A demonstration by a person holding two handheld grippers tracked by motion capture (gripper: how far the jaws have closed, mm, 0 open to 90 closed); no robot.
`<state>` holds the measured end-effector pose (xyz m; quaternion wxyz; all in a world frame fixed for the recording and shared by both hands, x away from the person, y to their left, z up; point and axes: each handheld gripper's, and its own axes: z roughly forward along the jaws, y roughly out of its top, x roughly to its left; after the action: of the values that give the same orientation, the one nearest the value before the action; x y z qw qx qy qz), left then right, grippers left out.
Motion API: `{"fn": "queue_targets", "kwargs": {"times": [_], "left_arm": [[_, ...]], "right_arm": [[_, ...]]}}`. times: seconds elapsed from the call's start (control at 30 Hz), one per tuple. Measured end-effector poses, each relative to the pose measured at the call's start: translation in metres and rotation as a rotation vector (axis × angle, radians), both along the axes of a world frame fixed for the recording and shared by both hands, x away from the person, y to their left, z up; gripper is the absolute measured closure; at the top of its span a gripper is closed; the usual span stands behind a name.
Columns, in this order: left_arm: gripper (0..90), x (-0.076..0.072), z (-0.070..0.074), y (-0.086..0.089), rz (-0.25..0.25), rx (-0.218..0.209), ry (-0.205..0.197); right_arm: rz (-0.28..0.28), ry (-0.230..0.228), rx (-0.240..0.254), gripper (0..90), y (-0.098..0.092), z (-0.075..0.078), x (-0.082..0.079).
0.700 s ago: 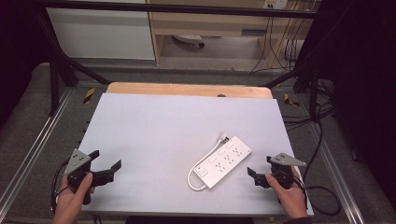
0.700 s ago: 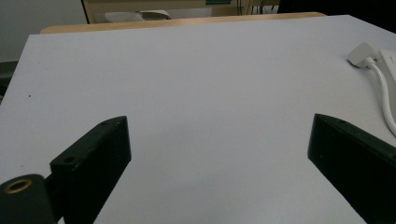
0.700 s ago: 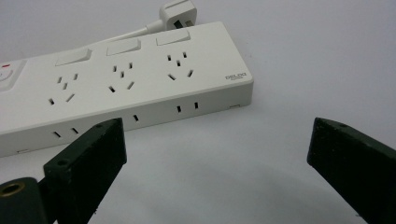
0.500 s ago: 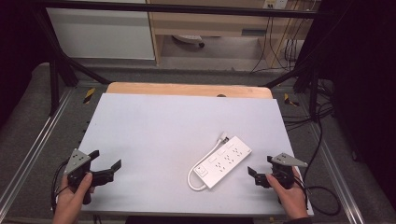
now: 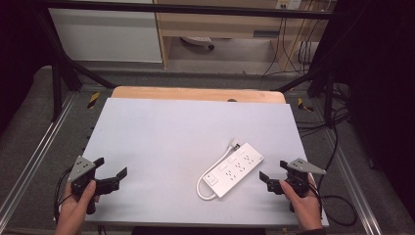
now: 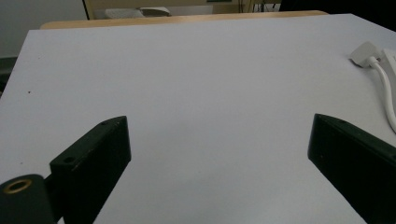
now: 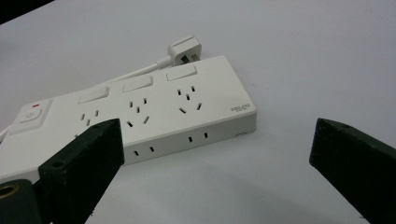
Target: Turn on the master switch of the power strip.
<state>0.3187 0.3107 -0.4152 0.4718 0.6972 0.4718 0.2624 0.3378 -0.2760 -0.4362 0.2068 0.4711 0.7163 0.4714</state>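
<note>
Both jaw pairs stand wide, empty. The right gripper [image 5: 272, 179] sits at the power strip's [image 5: 234, 169] four o'clock; a hasty grab probably skids it, dragging its cord [image 5: 211, 171].

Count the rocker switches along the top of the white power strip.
3, in a row on the white plastic power strip: one nearest the power button, one in the middle, one nearest the plug.

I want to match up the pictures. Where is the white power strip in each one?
High view: the power strip lies right of centre, near the right gripper.
Left gripper view: just its plug and cord at the right edge.
Right gripper view: upper left, beyond the open jaws.
Shared landmark: the plug.
</note>
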Motion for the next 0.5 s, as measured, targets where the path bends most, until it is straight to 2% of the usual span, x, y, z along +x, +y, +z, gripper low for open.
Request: {"fn": "queue_targets", "kwargs": {"times": [0.23, 0.5], "left_arm": [[5.8, 0.000, 0.000, 0.000, 0.002, 0.001, -0.003], [5.9, 0.000, 0.000, -0.001, -0.001, 0.001, 0.001]], "right_arm": [[0.009, -0.017, 0.018, 3.1, 0.003, 0.005, -0.001], [0.037, -0.050, 0.052, 2.9, 0.016, 0.017, -0.001]]}}
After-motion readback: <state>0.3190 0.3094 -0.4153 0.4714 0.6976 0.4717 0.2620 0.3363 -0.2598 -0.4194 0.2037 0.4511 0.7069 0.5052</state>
